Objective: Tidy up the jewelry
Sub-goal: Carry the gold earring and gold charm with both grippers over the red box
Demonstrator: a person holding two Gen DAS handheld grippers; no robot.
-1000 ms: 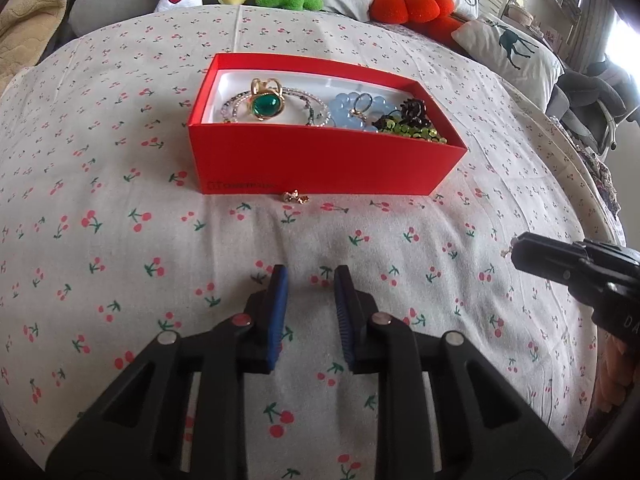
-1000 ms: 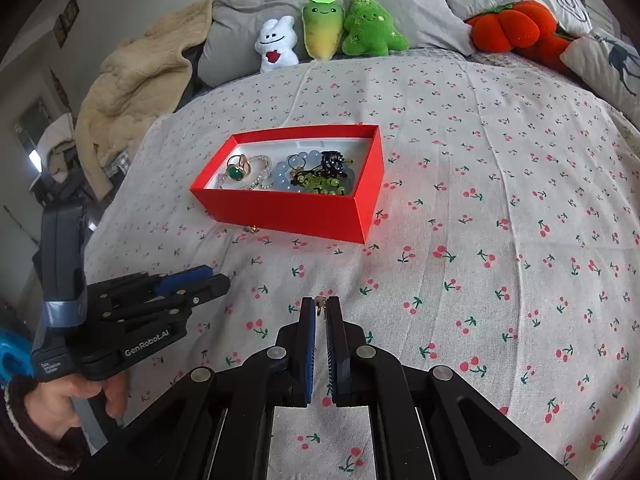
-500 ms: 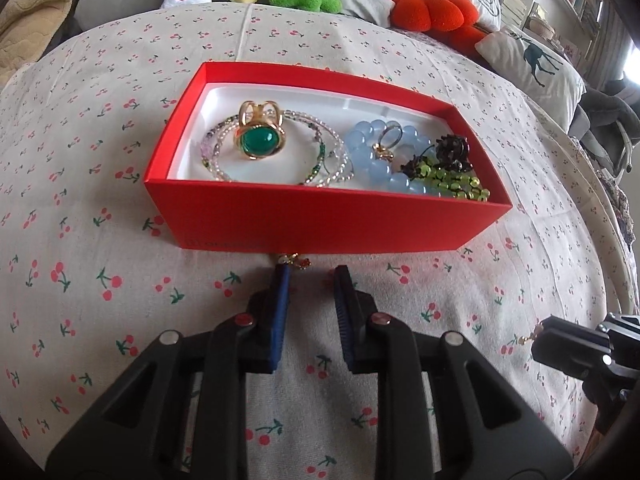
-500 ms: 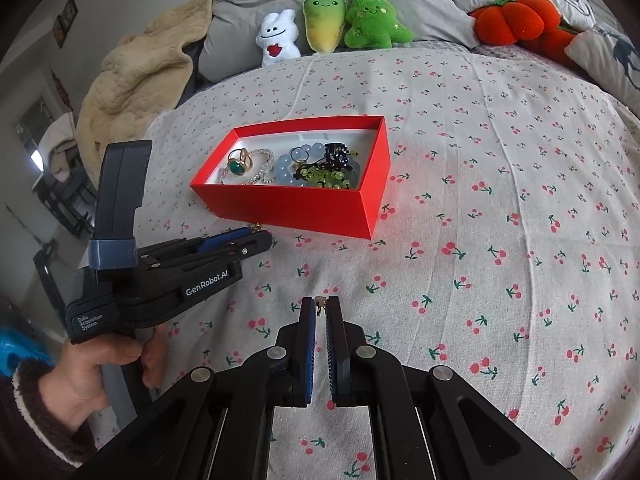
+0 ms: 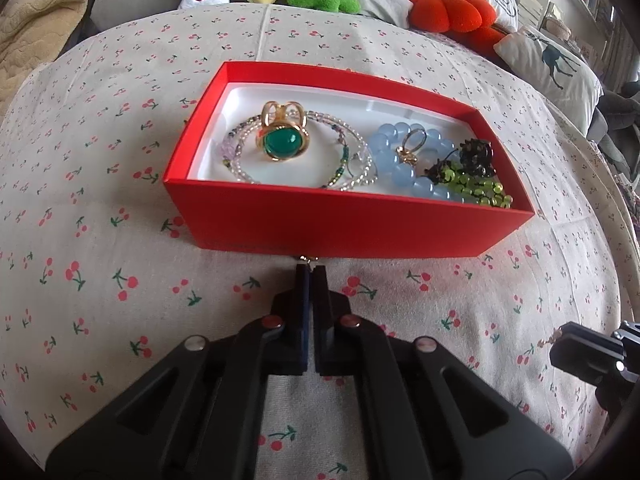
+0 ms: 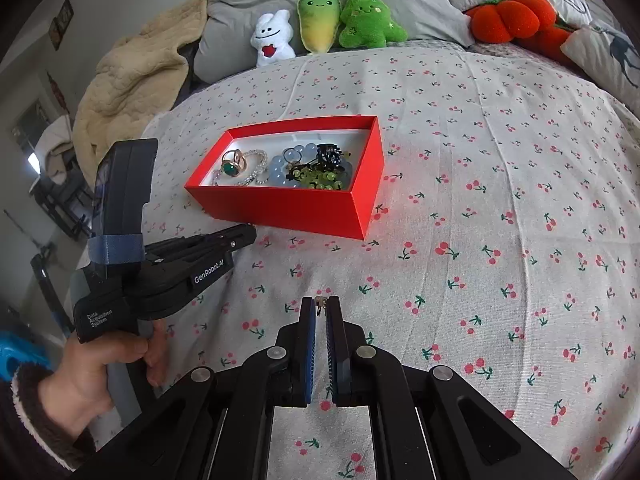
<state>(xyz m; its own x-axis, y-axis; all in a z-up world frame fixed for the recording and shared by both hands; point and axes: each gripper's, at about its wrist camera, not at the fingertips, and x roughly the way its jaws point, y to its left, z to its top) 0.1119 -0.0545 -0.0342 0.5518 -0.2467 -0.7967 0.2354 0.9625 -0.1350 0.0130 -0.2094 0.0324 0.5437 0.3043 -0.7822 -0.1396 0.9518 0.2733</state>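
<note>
A red box (image 5: 344, 236) (image 6: 304, 210) lies on the cherry-print bedspread. It holds a gold ring with a green stone (image 5: 282, 142), a clear bead bracelet (image 5: 352, 168), a blue bead bracelet (image 5: 404, 178), a small gold ring (image 5: 410, 148) and green and black beads (image 5: 472, 172). My left gripper (image 5: 311, 269) is shut on a small gold earring (image 5: 306, 259) at the foot of the box's near wall. It shows in the right wrist view too (image 6: 250, 234). My right gripper (image 6: 320, 302) is shut on another small gold earring (image 6: 319, 301), above the bedspread in front of the box.
Plush toys (image 6: 324, 24) and an orange pumpkin cushion (image 6: 516, 16) line the head of the bed with grey pillows. A beige blanket (image 6: 132, 88) lies at the far left. The bed edge drops off at the right in the left wrist view (image 5: 612, 208).
My left gripper moved forward to the box's near wall and shut on the small gold earring there. My right gripper stayed shut on its earring and barely moved.
</note>
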